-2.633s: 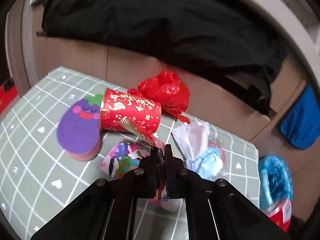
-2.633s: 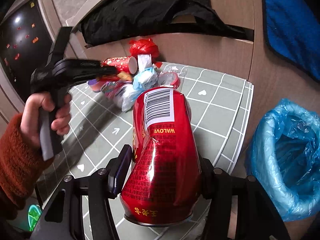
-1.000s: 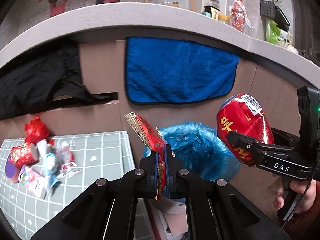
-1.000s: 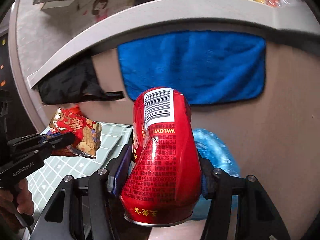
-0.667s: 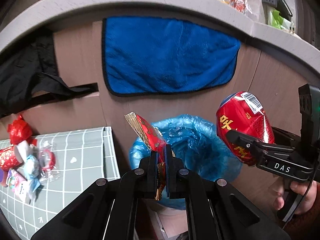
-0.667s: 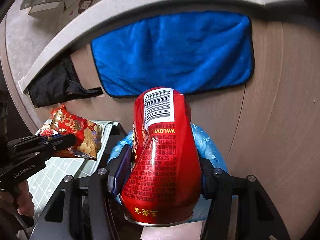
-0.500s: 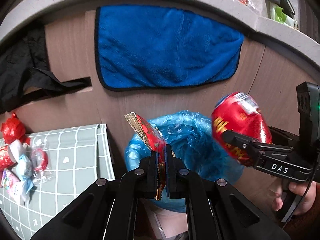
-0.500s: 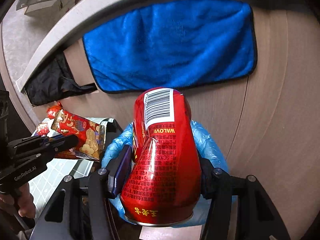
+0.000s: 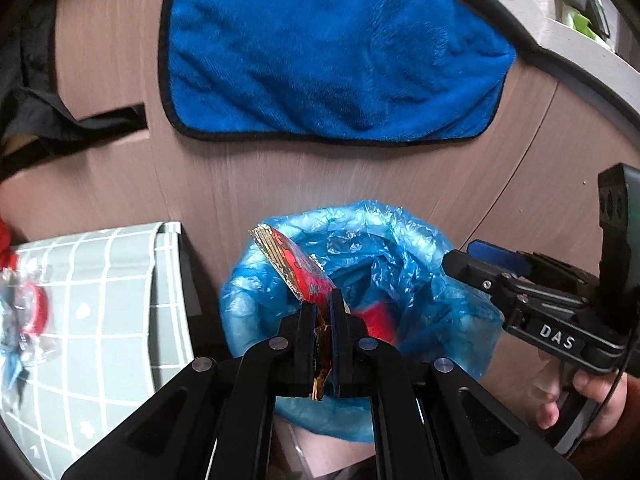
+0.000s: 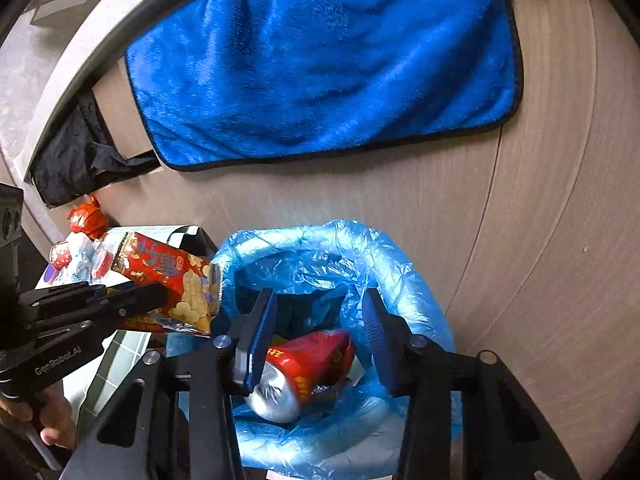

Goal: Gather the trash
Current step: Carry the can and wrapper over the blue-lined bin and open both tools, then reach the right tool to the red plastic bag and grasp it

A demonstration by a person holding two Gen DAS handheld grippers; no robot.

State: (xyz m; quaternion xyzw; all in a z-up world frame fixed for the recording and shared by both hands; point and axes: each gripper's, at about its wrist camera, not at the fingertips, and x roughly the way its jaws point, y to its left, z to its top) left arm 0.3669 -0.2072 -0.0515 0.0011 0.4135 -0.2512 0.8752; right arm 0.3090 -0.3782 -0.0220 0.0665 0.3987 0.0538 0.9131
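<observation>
Your left gripper [image 9: 325, 312] has its jaws clamped on the flat red-and-gold snack wrapper [image 9: 298, 270]. Your right gripper [image 10: 320, 332] jaws stand apart and are closing on nothing; beneath them the crushed red can [image 10: 308, 364] lies inside the blue plastic bin bag [image 10: 400, 272].

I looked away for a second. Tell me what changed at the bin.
The right gripper let go of the red can, which dropped into the blue bin bag; its jaws are now closing on nothing. Both grippers moved down toward the bag. The left gripper still pinches the snack wrapper above it.
</observation>
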